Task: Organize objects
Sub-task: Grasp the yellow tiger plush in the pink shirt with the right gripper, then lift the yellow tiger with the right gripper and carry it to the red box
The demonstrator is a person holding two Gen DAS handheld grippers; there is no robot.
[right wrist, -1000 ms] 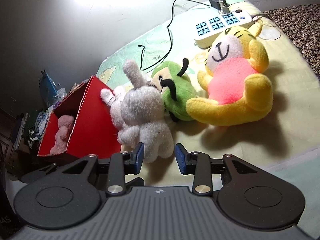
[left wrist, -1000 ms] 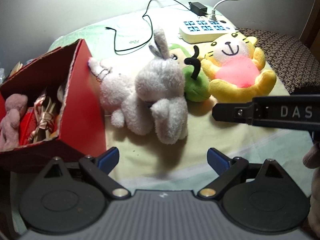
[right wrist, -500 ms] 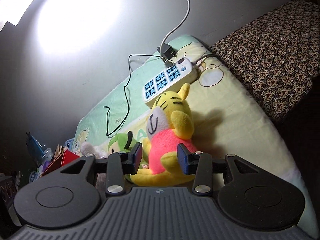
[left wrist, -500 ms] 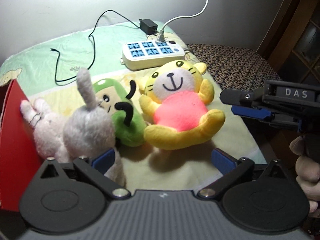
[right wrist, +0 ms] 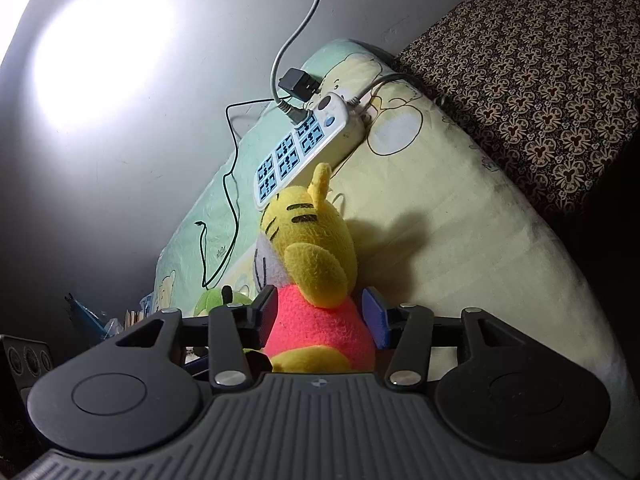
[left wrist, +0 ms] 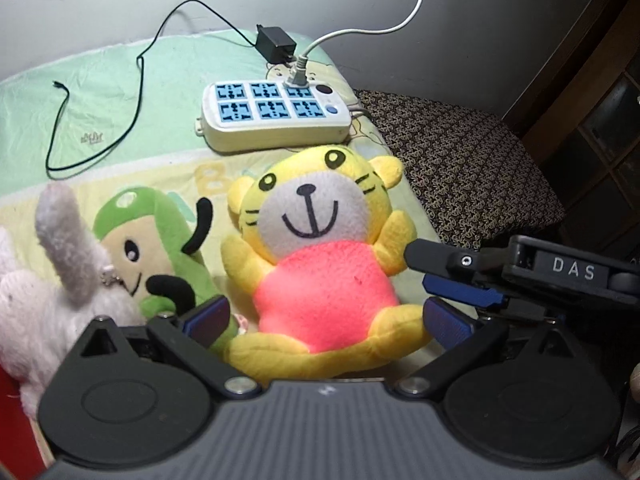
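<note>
Both of my grippers have swung away from the red box and the grey rabbit onto the yellow tiger plush [left wrist: 320, 264], which lies on its back on the bedsheet [left wrist: 120, 92], touching the green plush [left wrist: 148, 236] on its one side. My right gripper [right wrist: 320, 316] has widened and now straddles the tiger's pink belly from the side, jaws apart and a pad close to each flank, not yet pressing as far as I can judge. My left gripper [left wrist: 326, 320] stands spread wide, its fingers to either side of the tiger's legs, holding nothing. I take this as the tiger being the next item to put away. The grey rabbit plush [left wrist: 52, 292] sits at the left edge. Beyond lie a power strip [left wrist: 276, 116] with a black adapter [left wrist: 276, 42], a loose black cable [left wrist: 132, 80], a plain wall lit by a bright lamp glare, and a patterned dark cover [left wrist: 460, 160] alongside the sheet.
</note>
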